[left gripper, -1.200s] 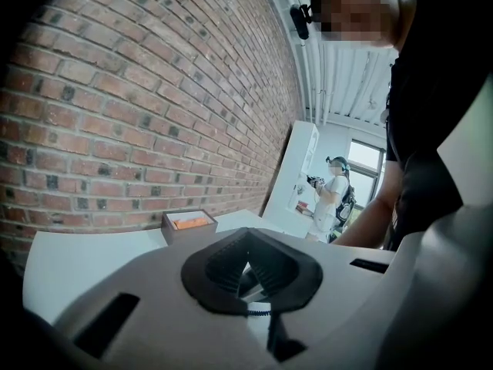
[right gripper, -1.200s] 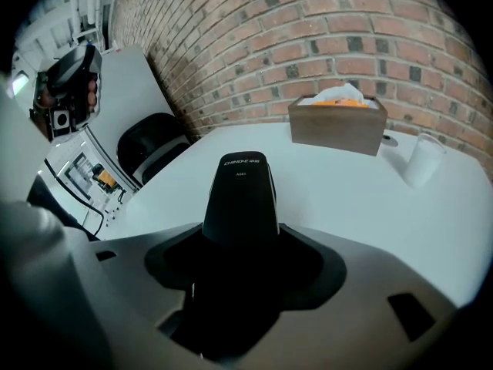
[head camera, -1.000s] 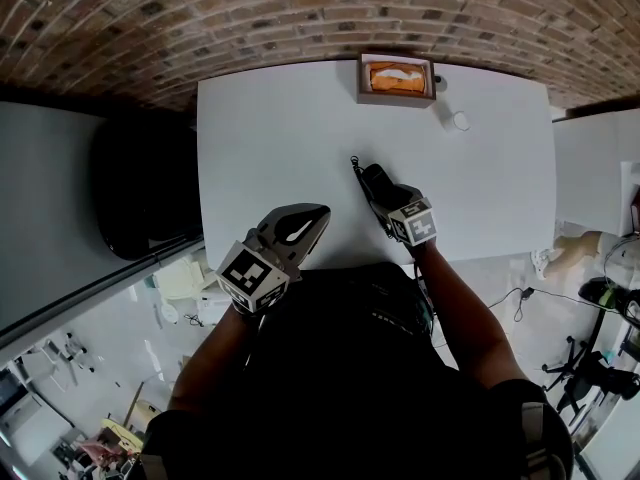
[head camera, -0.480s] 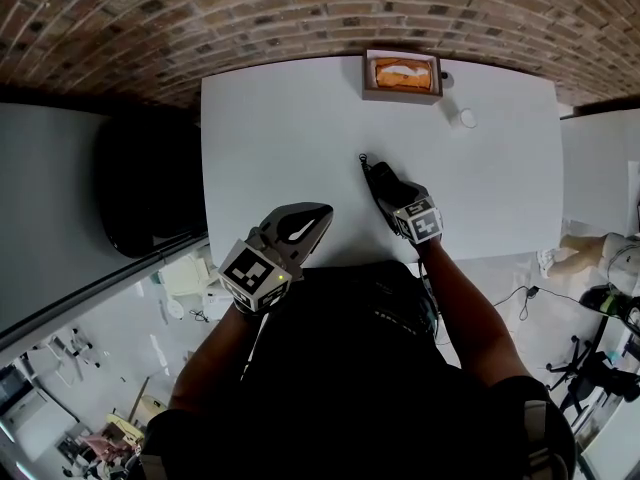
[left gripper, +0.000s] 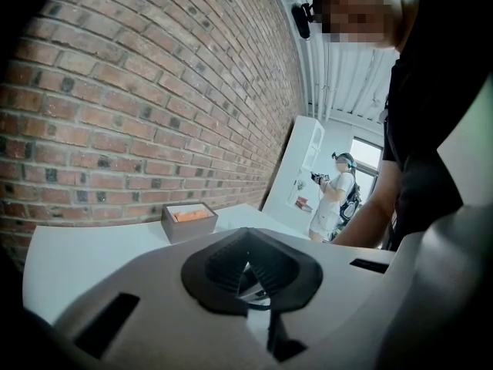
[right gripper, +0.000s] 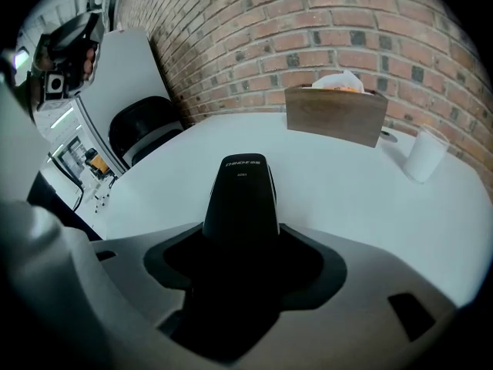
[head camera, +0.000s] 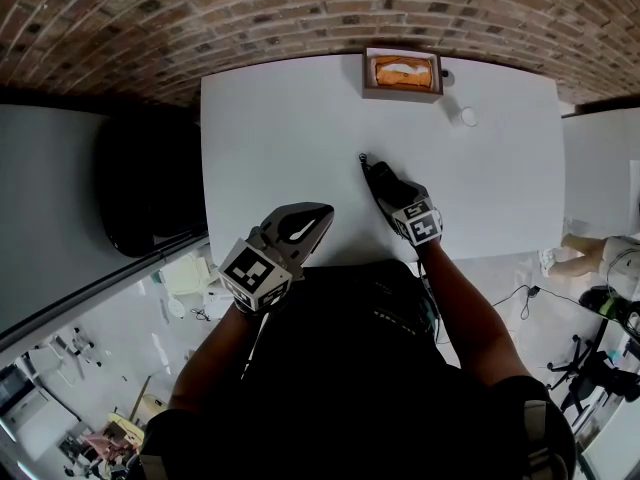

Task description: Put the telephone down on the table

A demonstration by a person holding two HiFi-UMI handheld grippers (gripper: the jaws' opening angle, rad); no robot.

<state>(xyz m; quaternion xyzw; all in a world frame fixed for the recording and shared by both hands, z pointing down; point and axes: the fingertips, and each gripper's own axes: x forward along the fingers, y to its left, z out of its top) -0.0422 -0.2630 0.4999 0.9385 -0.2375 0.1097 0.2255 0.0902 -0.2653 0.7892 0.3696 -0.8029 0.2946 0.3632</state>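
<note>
Wall (head camera: 300, 8): brick; is being seen along the table's far edge.
Table (head camera: 270, 128): white; is being worked over by both grippers at its near side.
Chair (head camera: 145, 193): black; is being seen just beside the table's left edge.
Left gripper (head camera: 318, 216): is being held over the near left part of the table. The jaws are being pressed together, with nothing between them.
Right gripper (head camera: 388, 186): is being held near the table's middle and pointed toward the far edge. The jaws are being clamped on the telephone.
Box (head camera: 401, 75): brown, with orange and white contents; is being seen at the far edge by the wall.
Telephone (head camera: 372, 171): black handset; is being gripped at its rear end, with its front end being pushed out past the jaws toward the box. Contact with the table cannot be told.
Cup (head camera: 462, 117): white; is being seen near the box, on its right, apart from it.
</note>
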